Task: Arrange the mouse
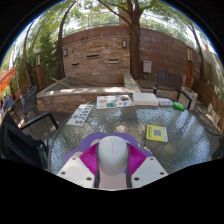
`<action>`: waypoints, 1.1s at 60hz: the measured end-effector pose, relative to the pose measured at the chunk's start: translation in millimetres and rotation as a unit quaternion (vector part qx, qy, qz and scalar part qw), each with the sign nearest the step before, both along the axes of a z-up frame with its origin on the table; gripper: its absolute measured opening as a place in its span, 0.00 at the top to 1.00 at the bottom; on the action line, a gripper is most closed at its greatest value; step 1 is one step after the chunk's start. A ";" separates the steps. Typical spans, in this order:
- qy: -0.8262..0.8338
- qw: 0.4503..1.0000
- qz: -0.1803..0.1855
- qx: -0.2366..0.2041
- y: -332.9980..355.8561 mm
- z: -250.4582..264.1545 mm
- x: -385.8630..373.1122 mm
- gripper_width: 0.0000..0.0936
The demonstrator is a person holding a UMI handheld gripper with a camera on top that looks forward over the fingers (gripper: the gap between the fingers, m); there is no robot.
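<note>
Gripper [113, 170] nearest, jaws closed on the mouse [113, 158], a white mouse with a grey scroll wheel, clamped between the two purple pads [90, 160], one pressing each side. Mouse sits raised above the surface [100, 128], a glass-topped outdoor table showing reflections of trees. Just beyond the fingers on the glass, to the right, a yellow-green square pad [156, 132] lies flat, apart from the mouse. Further out to the left, a white printed sheet [82, 116] lies near the far part of the surface. Dark metal chairs [36, 125] stand at the left side, another chair [186, 98] at the right. Beyond the table, flat items [115, 101] rest on a low stone ledge. Farthest back, a brick wall [100, 55] with a tree trunk [132, 35] in front and greenery overhead.
</note>
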State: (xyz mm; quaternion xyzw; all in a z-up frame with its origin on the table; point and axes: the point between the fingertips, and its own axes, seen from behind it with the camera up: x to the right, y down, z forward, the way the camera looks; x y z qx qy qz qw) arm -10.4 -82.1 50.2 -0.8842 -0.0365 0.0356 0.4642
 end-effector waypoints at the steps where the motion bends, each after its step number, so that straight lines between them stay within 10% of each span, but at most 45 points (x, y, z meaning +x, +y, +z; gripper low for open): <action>1: -0.003 1.000 0.002 -0.005 0.3 -9.8 -1.7 0.61; 13: 0.013 0.998 -0.015 -0.057 -12.6 -59.5 -3.5 0.42; 18: 0.001 0.999 -0.011 -0.053 -27.4 -40.4 -5.3 0.07; 40: -0.020 0.999 -0.034 -0.010 -151.3 126.8 -7.2 0.09; 66: -0.025 0.999 -0.034 -0.004 -286.2 161.4 -1.8 0.09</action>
